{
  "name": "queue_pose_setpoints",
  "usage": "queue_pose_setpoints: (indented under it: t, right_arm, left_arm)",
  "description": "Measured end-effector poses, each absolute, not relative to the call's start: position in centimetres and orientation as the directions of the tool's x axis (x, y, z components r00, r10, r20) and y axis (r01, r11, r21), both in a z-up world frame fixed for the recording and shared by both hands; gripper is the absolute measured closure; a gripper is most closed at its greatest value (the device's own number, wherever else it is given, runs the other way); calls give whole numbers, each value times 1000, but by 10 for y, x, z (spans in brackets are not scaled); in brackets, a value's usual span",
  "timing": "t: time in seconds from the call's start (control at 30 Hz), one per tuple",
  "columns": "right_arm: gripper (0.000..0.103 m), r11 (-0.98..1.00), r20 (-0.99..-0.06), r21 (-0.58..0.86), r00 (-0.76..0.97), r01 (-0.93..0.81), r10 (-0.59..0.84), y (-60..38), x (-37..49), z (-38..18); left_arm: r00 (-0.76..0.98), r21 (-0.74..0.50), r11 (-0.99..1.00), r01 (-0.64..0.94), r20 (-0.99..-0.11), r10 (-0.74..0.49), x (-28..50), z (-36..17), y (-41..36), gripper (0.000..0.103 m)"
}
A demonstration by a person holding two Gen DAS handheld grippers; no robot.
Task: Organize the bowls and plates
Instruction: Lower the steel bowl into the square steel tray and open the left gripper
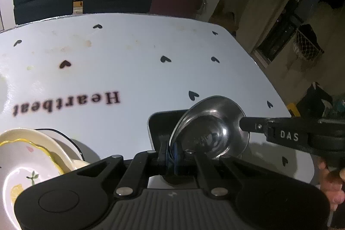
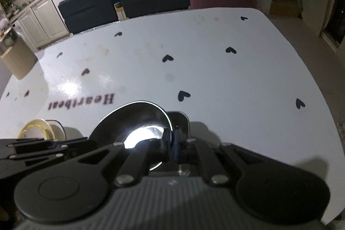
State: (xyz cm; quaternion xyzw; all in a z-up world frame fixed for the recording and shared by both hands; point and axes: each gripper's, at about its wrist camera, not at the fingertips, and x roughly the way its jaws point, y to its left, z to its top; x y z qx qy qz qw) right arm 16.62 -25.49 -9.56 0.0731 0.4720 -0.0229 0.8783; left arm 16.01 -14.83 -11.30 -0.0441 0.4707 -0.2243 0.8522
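Pinching the rim of a round, shiny stainless-steel bowl (image 1: 210, 128), the left gripper (image 1: 172, 156) has its two black fingers pressed nearly together, with only the thin metal edge between them. The right gripper (image 2: 172, 143) does the same on the opposite side of that rim, its fingers closed on the steel so that the bowl hangs between the two tools, tilted up on edge instead of lying flat.

In the left wrist view the bowl stands just ahead of the fingertips, its polished hollow facing the camera, and the other tool's black finger, with white letters on it, reaches in from the right to touch the far edge. In the right wrist view the bowl lies ahead and to the left of the fingertips, with a bright glare near its middle.

Behind the bowl, just beyond both pairs of fingertips, stands a dark rectangular container with a pale rounded rim (image 1: 159, 122). Well to the left of the left tool are cream ceramic dishes with a wavy yellow edge and small painted flowers (image 1: 28, 156). All of this is over a white table with black hearts (image 1: 151, 70).
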Motion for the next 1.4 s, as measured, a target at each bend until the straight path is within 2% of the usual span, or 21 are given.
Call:
queue_pose_setpoints:
  t: [0.57, 0.9, 1.4]
  right_arm:
    - [99, 986, -887, 62, 462, 155, -17, -252, 202, -137]
    - [97, 989, -903, 10, 426, 147, -55, -249, 208, -143]
    - [92, 980, -894, 34, 444, 195, -57, -253, 213, -143]
  left_arm:
    - [423, -229, 890, 394, -814, -397, 159, -126, -160, 94]
    - [416, -205, 879, 429, -819, -394, 156, -130, -162, 92]
    - [398, -220, 856, 467, -813, -426, 151, -126, -160, 90]
